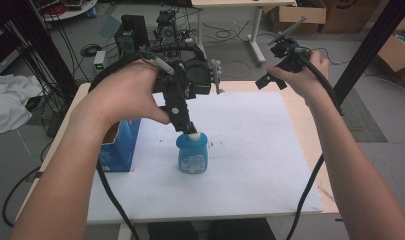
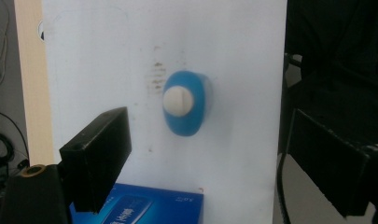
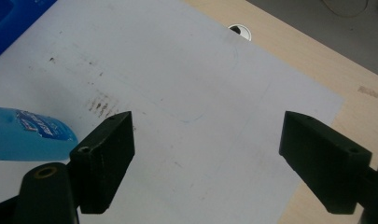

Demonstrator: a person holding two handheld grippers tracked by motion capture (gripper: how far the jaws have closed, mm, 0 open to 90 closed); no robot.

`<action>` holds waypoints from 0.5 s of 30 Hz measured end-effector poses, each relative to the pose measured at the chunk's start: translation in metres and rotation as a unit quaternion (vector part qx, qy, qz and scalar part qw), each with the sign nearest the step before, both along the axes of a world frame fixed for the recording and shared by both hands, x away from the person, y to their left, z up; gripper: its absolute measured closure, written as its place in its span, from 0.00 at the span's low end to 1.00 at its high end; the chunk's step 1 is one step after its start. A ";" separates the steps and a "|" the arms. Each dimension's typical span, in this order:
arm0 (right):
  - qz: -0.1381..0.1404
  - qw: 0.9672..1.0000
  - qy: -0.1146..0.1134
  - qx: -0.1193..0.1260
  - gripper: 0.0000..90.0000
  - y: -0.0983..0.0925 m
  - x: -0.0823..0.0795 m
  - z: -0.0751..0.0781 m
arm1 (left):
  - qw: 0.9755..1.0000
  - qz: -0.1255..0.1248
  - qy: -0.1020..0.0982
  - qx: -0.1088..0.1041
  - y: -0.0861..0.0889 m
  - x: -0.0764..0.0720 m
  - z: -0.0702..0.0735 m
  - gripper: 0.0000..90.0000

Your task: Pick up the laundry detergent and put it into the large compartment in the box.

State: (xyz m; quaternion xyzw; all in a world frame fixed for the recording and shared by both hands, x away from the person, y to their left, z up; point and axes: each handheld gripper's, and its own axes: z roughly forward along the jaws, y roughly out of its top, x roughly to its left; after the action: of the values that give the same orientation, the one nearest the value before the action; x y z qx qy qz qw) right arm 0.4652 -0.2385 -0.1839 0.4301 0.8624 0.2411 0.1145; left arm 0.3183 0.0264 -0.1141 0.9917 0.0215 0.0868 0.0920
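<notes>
Right now the blue bottle (image 1: 192, 154) stands upright on the white sheet (image 1: 250, 165) that covers the table (image 1: 304, 127), a little toward seven o'clock of the sheet's centre in the high view, its white cap (image 1: 193, 135) on top. Just beside it, at nine o'clock, stands the blue box (image 1: 121, 146), with a narrow strip of white sheet between the two. The left gripper (image 1: 190, 127) points down over the bottle, its tips right at the cap; from the high view I cannot tell whether they touch it. In the left gripper view the bottle (image 2: 189, 103) is seen from above, the cap (image 2: 178, 102) facing the camera, and the jaws stand wide apart at either side with nothing between the pads; the box (image 2: 144, 205) lies at six o'clock in that view. The right gripper (image 1: 270, 79) is held up in the right hand (image 1: 302, 75) over the far edge of the table, at two o'clock from the bottle and well apart from it. In the right gripper view its jaws stand wide apart with nothing between them, over bare sheet (image 3: 191, 93), and the bottle (image 3: 28, 135) shows at nine o'clock.
</notes>
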 end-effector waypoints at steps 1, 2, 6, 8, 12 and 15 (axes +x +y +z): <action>-0.001 1.000 -0.002 0.000 0.20 0.000 0.000 0.000 | 1.000 0.001 0.000 -0.001 0.001 0.001 0.000 0.16; -0.002 1.000 -0.001 -0.001 0.20 -0.001 -0.001 0.000 | 1.000 0.002 0.000 -0.001 0.001 0.001 0.000 0.16; -0.002 1.000 -0.002 -0.002 0.20 -0.002 -0.002 -0.001 | 1.000 0.001 0.002 -0.001 0.001 0.002 -0.002 0.16; -0.002 1.000 -0.001 -0.003 0.20 -0.001 -0.002 -0.001 | 1.000 0.004 0.001 0.000 0.001 0.005 -0.004 0.16; 0.001 1.000 -0.002 -0.005 0.20 0.000 -0.002 -0.002 | 1.000 0.007 0.002 0.005 -0.002 0.009 -0.008 0.14; 0.006 1.000 -0.003 -0.008 0.20 0.002 -0.001 -0.003 | 1.000 0.007 0.005 0.007 -0.004 0.012 -0.012 0.14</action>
State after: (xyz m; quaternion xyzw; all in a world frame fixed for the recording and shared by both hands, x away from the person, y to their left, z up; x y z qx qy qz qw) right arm 0.4639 -0.2360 -0.1868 0.4236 0.8664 0.2361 0.1191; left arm 0.3305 0.0220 -0.1259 0.9927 0.0286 0.0823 0.0839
